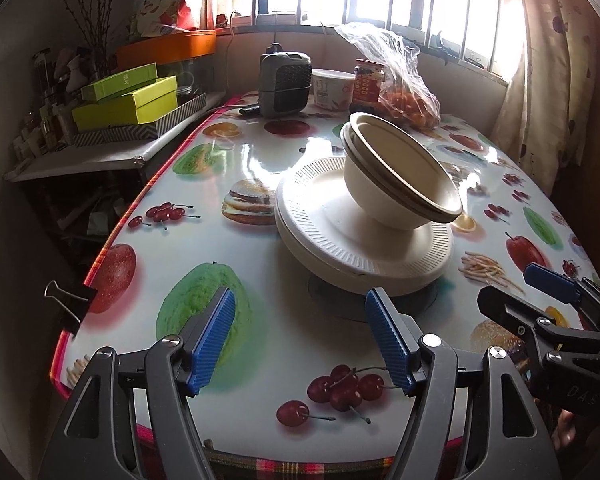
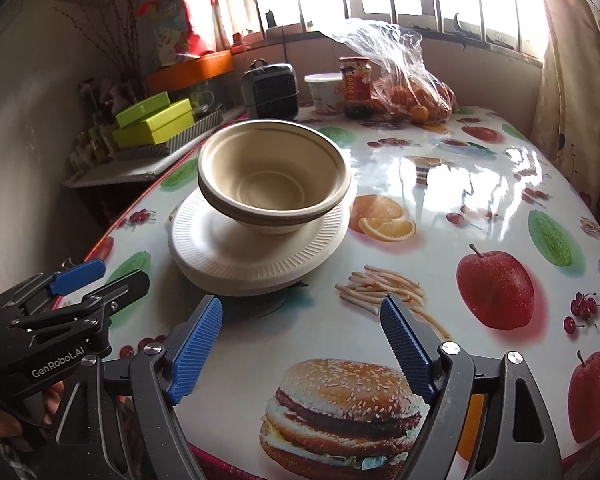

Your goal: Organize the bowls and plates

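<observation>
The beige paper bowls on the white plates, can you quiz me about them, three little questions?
1. True or false: the beige paper bowls sit on the stacked white ribbed paper plates.
2. Which is empty: A left hand-held gripper, B right hand-held gripper, C both?
3. Fill in: the clear plastic bag holds orange ____.

Key: 1 true. 2 C. 3 fruit.

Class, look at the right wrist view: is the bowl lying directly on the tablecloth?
No. The bowl sits on the stacked white plates, which lift it clear of the tablecloth.
</observation>
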The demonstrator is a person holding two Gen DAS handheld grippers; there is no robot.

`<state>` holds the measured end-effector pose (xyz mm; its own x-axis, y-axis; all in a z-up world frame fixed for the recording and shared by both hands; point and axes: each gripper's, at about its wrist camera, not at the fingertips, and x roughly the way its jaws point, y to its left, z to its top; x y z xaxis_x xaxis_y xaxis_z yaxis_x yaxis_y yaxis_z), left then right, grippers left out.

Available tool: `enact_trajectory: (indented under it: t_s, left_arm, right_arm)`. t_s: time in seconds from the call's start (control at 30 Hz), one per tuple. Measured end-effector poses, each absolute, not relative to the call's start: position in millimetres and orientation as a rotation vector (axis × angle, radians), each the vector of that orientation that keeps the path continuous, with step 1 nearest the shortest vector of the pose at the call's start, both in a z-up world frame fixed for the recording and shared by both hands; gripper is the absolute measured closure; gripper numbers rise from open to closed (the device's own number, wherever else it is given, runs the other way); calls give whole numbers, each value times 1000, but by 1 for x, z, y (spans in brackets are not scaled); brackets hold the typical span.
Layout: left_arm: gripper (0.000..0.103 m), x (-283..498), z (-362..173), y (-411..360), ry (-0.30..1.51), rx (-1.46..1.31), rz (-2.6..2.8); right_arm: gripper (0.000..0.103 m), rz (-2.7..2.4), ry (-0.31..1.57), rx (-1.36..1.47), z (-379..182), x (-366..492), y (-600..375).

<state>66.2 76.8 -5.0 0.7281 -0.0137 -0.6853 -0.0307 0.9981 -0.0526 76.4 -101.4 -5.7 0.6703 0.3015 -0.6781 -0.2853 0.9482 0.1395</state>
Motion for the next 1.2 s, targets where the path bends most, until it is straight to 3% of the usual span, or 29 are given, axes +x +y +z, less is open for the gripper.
enact_trajectory:
  t_s: [1.2]
  left_arm:
    - [34, 63, -31, 63, 786, -48, 10]
  right_arm:
    - [20, 270, 803, 35, -34, 72, -106]
